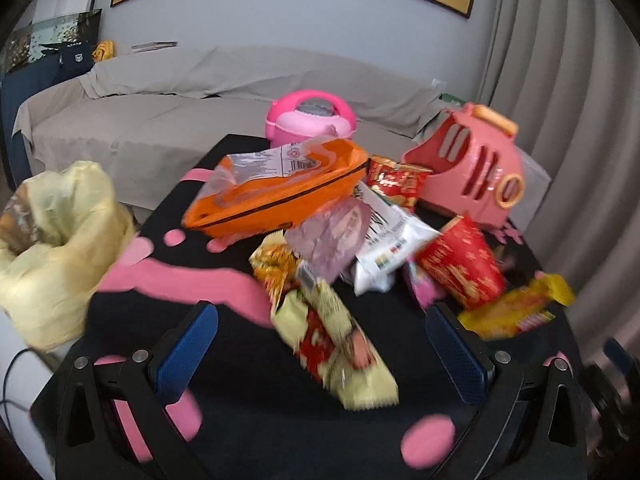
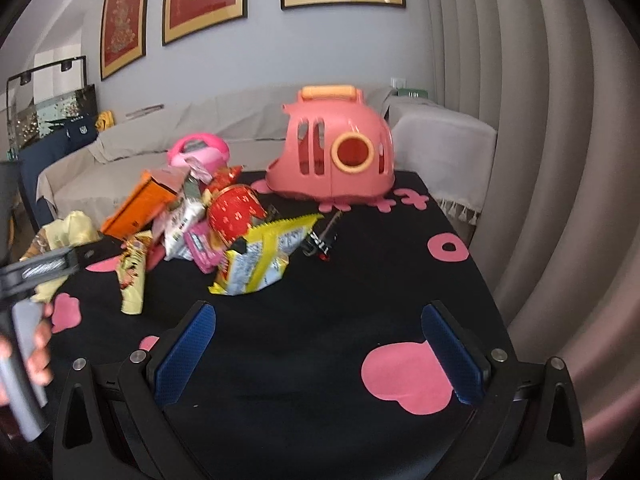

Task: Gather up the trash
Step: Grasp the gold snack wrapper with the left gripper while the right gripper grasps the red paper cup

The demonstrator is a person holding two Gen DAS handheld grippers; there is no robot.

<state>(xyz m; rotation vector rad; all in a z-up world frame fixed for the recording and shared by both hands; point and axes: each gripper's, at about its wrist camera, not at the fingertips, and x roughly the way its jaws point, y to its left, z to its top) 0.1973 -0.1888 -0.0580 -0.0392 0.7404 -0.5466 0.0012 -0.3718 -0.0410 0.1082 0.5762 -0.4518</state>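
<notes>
Many snack wrappers (image 1: 340,240) lie heaped on the tabletop (image 1: 248,432); the pale yellow wrapper (image 1: 336,344) lies between the spread fingers of the left claw (image 1: 320,336). Right claw (image 2: 318,336) is also released, empty. Wrappers look light, crinkly, slippery; pinch at a flat middle.

No print on the blurred wrappers (image 1: 332,344) is legible.

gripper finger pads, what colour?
Blue, textured pads on both grippers; clearest in the right wrist view.
</notes>
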